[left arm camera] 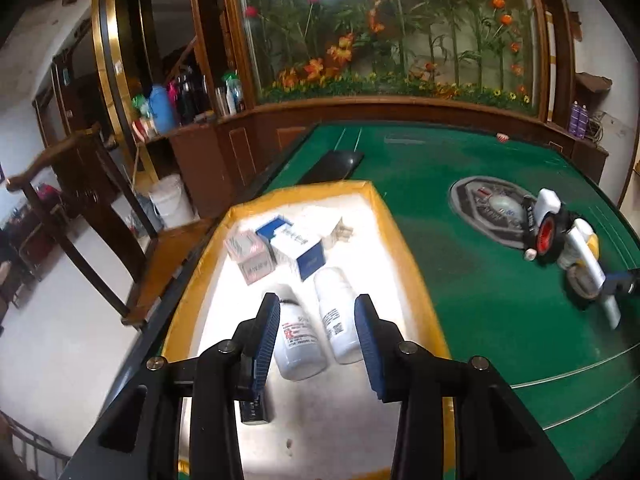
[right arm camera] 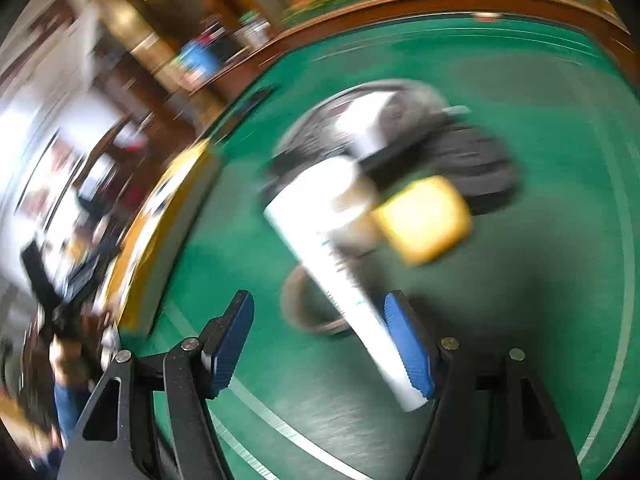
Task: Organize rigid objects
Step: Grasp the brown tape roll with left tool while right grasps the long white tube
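Observation:
A yellow-rimmed white tray (left arm camera: 384,208) lies on the green table. It holds two white bottles (left arm camera: 300,336) (left arm camera: 338,316) lying side by side, a blue-and-white box (left arm camera: 298,250) and a pink box (left arm camera: 250,256). My left gripper (left arm camera: 316,340) is open above the two bottles, holding nothing. A pile with a white tube (left arm camera: 588,256), a red-wheeled toy (left arm camera: 546,234) and a yellow-capped item lies at the right. In the blurred right wrist view my right gripper (right arm camera: 320,340) is open, with the white tube (right arm camera: 332,248) lying against its right finger (right arm camera: 408,344), beside a yellow block (right arm camera: 424,220).
A round grey emblem (left arm camera: 488,208) is set in the table's centre. A black flat object (left arm camera: 332,164) lies beyond the tray. A wooden chair (left arm camera: 80,216) and a white bucket (left arm camera: 172,200) stand at the left. A wooden cabinet with flowers runs along the back.

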Tool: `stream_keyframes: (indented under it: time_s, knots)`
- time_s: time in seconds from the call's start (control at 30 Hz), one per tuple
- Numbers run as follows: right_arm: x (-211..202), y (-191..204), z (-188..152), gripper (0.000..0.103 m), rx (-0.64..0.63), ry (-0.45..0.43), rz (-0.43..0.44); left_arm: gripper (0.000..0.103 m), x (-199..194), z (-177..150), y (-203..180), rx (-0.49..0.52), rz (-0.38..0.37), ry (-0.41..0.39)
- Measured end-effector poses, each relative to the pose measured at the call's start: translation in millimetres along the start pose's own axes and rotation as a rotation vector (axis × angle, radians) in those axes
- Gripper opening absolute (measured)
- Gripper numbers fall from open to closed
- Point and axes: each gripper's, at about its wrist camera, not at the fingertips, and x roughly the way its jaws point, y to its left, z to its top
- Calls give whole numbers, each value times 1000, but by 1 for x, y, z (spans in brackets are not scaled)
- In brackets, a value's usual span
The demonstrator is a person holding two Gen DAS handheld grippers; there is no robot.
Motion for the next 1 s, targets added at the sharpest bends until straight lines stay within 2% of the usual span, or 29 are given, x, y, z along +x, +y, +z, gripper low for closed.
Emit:
stream_keyframes:
  time_s: [0.07,0.13,0.23,0.3,0.43,0.5,0.57,0.67,0.73,0.77,0.87,0.93,1.0]
  knots:
    - [8,19,-4,60,-74,16,-1,57,-16,3,-11,16,-32,-44]
    - [14,29,-8,40,-130,24,-57,72,-27,5,-20,7,-81,-78]
    - [18,29,-8,23,-141,24,-96,75,-34,9,-36,9,-163,-81]
    - [19,29,-8,17,-142,26,-99,75,-32,10,-49,13,-242,-42]
    - [20,31,-11,17,-156,21,-124,75,-26,11,-69,31,-290,-5]
    - [27,27,-15,17,-158,49,-144,75,-24,11,-80,39,-310,15]
    - [26,28,-18,14,-180,38,-166,78,-21,12,-90,38,-327,30]
    - [3,26,-12,14,-156,-30,-109,84,-15,16,-112,36,-377,57]
    - [-19,19,-7,14,-111,-110,-56,95,-11,18,-129,44,-394,70]
    - [-31,13,-4,14,-82,-160,-38,97,-7,19,-138,54,-405,78]
    - [-48,-4,0,14,5,-239,-80,97,9,23,-174,103,-409,123]
    - [-54,-18,2,14,77,-255,-72,97,20,24,-199,148,-422,160]
    - [-59,-28,4,14,121,-269,-66,97,32,23,-218,183,-401,199]
